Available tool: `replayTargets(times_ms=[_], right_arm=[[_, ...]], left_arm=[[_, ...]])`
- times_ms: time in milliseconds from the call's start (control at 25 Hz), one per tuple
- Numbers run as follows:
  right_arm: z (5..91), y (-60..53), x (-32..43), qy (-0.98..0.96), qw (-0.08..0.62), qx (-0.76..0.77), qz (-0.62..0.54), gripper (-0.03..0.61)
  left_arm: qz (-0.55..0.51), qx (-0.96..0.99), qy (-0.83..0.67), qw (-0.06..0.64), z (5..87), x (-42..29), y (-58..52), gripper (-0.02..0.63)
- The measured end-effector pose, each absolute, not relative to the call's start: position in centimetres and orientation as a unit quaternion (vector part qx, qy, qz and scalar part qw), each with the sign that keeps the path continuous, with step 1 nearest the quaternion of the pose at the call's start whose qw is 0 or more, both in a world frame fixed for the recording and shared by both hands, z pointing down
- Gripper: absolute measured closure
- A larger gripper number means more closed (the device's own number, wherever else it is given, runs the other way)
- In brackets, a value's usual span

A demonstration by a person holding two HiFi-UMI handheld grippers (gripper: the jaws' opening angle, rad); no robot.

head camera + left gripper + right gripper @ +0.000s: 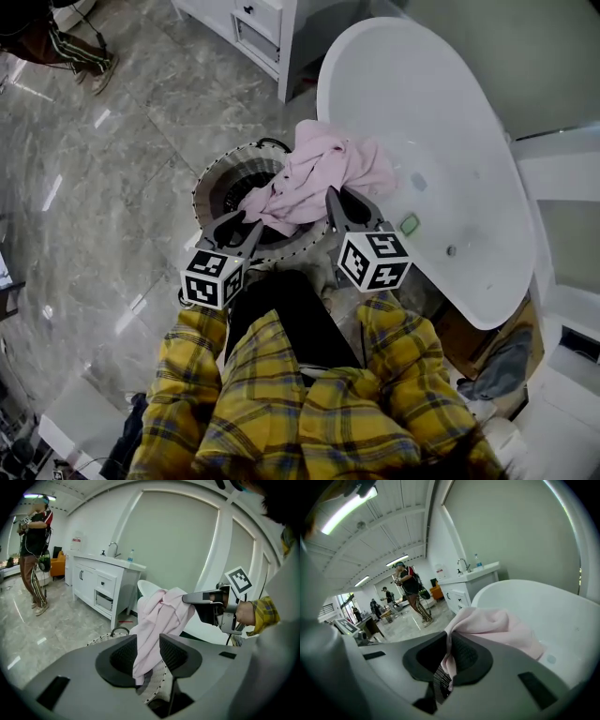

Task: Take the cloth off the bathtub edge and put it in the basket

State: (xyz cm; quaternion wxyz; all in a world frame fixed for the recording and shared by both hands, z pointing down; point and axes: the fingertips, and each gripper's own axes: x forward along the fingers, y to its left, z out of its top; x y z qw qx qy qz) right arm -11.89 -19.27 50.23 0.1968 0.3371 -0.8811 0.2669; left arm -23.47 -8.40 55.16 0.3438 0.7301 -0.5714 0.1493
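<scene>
Reader: Cloth position?
Legend: Pink cloth [314, 178], bunched, hangs between both tongs, over the tub-side half of the round woven basket [208, 187] and just beside the end of the white bathtub [450, 141]. Whether it touches the tub's edge cannot be told.
Reader: State of the tongs?
Legend: Left tongs [148, 641] are clamped on a hanging fold, with the jaws part-way apart and the fabric filling the gap. Right tongs [449, 639] are pinched nearly together on another fold.
Reader: Surroundings?
Legend: Basket stands on grey marble floor [94, 187], close against the tub. White vanity cabinet [101, 585] lies beyond, and a person [35, 541] stands farther off.
</scene>
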Motion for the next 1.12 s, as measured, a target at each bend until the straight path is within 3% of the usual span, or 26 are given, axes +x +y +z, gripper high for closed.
replayTargets(times_ms=[640,1120], right_arm=[[42.7,-10.3,-23.2,-0.941,0.161,0.138,0.265,0.529],[47.8,-6.7,-27.1,-0.929,0.214,0.099,0.285,0.529]], left_arm=[[0.091,0.688,-0.651,0.308,50.5,-28.9,-5.0,0.459],[0.086,0.652,-0.680,0.325,51.8,-33.1,-1.2,0.459]])
